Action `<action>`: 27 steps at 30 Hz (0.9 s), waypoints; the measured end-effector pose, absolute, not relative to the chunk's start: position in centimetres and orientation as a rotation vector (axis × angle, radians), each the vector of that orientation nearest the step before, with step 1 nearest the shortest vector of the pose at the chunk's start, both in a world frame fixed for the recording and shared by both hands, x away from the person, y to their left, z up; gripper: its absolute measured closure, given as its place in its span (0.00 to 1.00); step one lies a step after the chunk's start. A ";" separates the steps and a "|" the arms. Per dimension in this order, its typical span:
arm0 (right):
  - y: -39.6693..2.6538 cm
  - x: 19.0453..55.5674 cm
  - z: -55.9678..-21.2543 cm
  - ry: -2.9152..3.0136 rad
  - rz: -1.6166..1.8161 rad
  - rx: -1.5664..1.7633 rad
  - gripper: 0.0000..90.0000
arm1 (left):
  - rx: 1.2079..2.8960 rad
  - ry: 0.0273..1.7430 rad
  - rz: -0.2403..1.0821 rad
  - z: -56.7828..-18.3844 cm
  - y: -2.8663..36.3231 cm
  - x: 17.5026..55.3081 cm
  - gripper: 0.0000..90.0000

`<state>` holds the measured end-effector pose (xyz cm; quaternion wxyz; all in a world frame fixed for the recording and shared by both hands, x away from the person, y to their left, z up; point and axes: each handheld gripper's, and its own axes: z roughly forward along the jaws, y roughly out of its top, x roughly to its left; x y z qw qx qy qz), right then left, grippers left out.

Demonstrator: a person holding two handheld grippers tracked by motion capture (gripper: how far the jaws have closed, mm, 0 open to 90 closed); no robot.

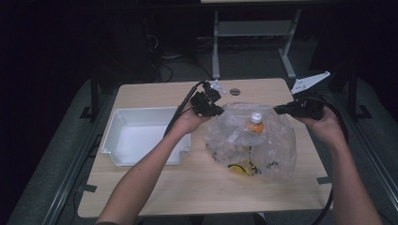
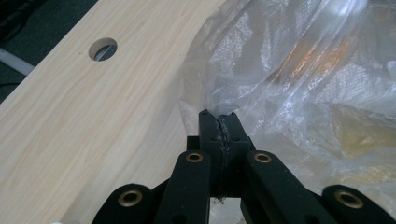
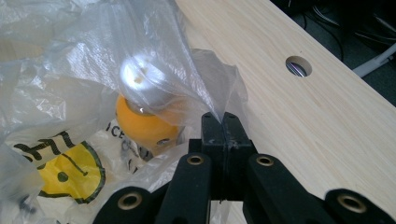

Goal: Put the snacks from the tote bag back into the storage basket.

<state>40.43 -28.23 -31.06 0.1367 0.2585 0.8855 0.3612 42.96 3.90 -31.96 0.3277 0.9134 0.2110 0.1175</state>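
Note:
A clear plastic bag [image 1: 263,145] with a yellow smiley print stands on the wooden table [image 1: 187,187], held up by both sides of its mouth. Inside it an orange bottle [image 1: 256,125] with a white cap stands upright. My left gripper [image 1: 219,111] is shut on the bag's left edge [image 2: 210,105], with the film pinched between its jaws. My right gripper [image 1: 278,110] is shut on the bag's right edge [image 3: 219,100]. In the right gripper view the orange bottle [image 3: 142,123] and the yellow print [image 3: 70,170] show through the film.
A white plastic tray [image 1: 117,126] stands open to the left of the bag, under my left forearm. A round cable hole [image 1: 234,91] sits near the table's far edge. Beyond the table are dark floor and desk legs [image 1: 216,47].

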 end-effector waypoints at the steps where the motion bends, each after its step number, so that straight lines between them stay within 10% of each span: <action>1: -28.3 40.5 -31.1 2.565 1.046 0.760 1.00 | 2.388 0.563 0.306 -32.0 3.9 43.0 1.00; 27: -28.2 41.7 -35.4 2.601 1.026 0.910 1.00 | 2.454 0.627 0.279 -35.6 2.9 44.2 1.00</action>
